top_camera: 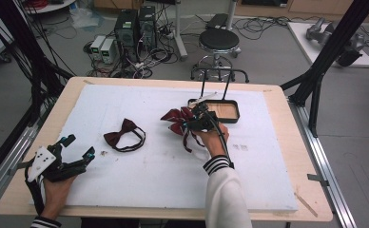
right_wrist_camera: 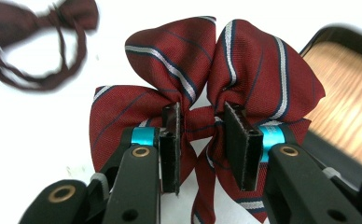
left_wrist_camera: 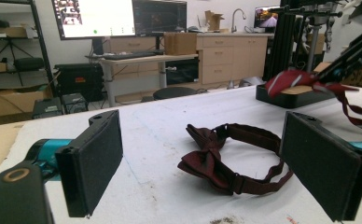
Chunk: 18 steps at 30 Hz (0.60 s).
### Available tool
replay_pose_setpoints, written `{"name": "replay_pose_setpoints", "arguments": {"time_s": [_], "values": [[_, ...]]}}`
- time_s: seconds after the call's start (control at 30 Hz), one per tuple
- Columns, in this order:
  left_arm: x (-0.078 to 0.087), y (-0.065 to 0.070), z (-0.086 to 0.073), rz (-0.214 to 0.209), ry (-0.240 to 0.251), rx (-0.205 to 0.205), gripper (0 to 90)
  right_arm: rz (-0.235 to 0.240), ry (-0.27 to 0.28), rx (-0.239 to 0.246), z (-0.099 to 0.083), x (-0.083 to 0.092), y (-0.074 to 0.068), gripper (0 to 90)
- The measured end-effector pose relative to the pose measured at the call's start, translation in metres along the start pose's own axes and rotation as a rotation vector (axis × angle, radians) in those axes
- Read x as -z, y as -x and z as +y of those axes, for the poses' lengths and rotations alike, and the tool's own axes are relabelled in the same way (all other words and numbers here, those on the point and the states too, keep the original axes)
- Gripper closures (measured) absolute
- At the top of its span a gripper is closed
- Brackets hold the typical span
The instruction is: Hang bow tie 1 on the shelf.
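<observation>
My right gripper [right_wrist_camera: 201, 140] is clamped on the knot of the striped red bow [right_wrist_camera: 207, 79], held just beside the black tray [top_camera: 223, 110] and off the white board [top_camera: 149, 166]. My left gripper [left_wrist_camera: 216, 163] rests at the board's near-left corner, jaws wide apart and empty, facing the dark bow tie [left_wrist_camera: 226, 156].

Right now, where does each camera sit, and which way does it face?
High view: above the table's near edge, looking forward and down; both forearms show.
Left gripper view: rides the open left gripper, facing the plain maroon bow tie.
Right gripper view: rides the right gripper, shut on the striped red bow.
Shared: both ties, black wooden-bottomed tray.
</observation>
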<state>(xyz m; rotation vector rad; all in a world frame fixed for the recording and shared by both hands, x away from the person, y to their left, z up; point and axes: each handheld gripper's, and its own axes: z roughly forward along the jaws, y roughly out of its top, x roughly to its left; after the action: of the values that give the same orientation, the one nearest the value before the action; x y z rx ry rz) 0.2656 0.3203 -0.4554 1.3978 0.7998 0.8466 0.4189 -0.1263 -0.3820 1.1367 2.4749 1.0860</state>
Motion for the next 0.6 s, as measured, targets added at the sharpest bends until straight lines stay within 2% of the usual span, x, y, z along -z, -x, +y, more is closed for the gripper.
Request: {"name": "replay_pose_setpoints", "arguments": {"time_s": [0.13,0.27,0.6], "values": [[0.000,0.000,0.000,0.000,-0.001,-0.002,13.7,0.005,0.104,-0.012,0.001,0.018,0.002,69.0],[0.000,0.000,0.000,0.000,0.002,-0.002,13.7,0.004,0.178,0.000,0.001,0.033,0.003,68.9],[0.000,0.001,0.000,0.000,-0.002,-0.004,13.7,-0.005,0.283,0.016,-0.001,0.057,0.003,68.9]]}}
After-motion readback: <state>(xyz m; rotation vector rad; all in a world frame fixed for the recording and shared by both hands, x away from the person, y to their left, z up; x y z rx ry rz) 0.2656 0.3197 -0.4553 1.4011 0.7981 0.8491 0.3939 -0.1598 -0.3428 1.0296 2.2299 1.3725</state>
